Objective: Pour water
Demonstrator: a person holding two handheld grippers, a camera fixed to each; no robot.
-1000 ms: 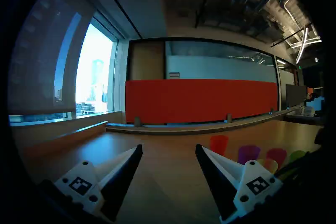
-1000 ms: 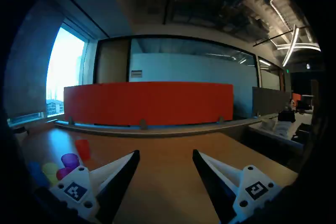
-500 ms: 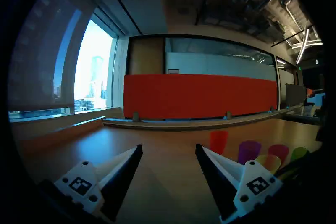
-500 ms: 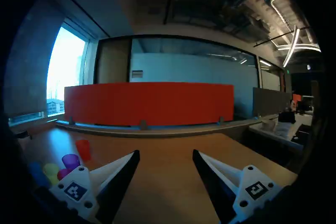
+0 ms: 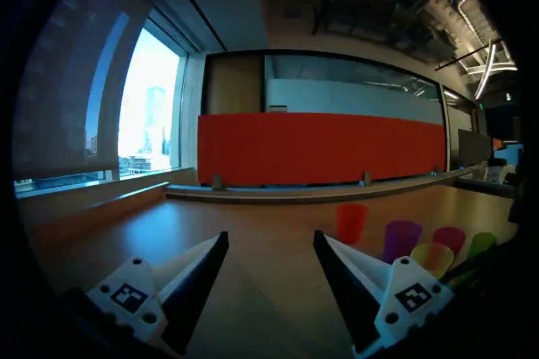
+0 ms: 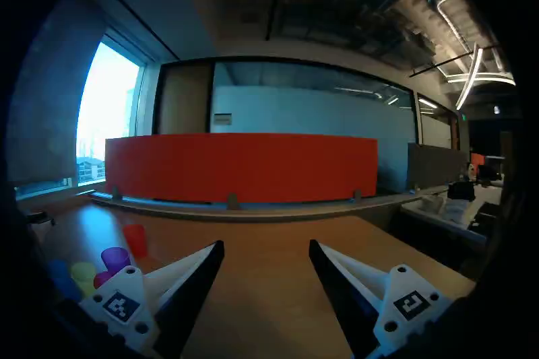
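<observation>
Several coloured plastic cups stand on a wooden table. In the left gripper view a red cup [image 5: 351,222], a purple cup [image 5: 401,240], a pink cup [image 5: 449,239], a yellow cup [image 5: 434,258] and a green cup [image 5: 481,243] sit to the right of my left gripper [image 5: 271,242], which is open and holds nothing. In the right gripper view the red cup [image 6: 137,240], purple cup [image 6: 115,258], yellow cup [image 6: 84,274] and a blue cup [image 6: 60,273] stand at the lower left, beside my right gripper [image 6: 265,248], also open with nothing in it.
An orange divider panel [image 5: 316,148] runs along the table's far edge [image 6: 269,211]. A bright window [image 5: 148,116] is at the left. Another desk with dark items [image 6: 461,204] stands at the right. Bare tabletop [image 6: 266,278] stretches ahead of both grippers.
The left gripper view has tilted down slightly, so the cups show more fully. The right gripper view has barely shifted. Both grippers stay open.
</observation>
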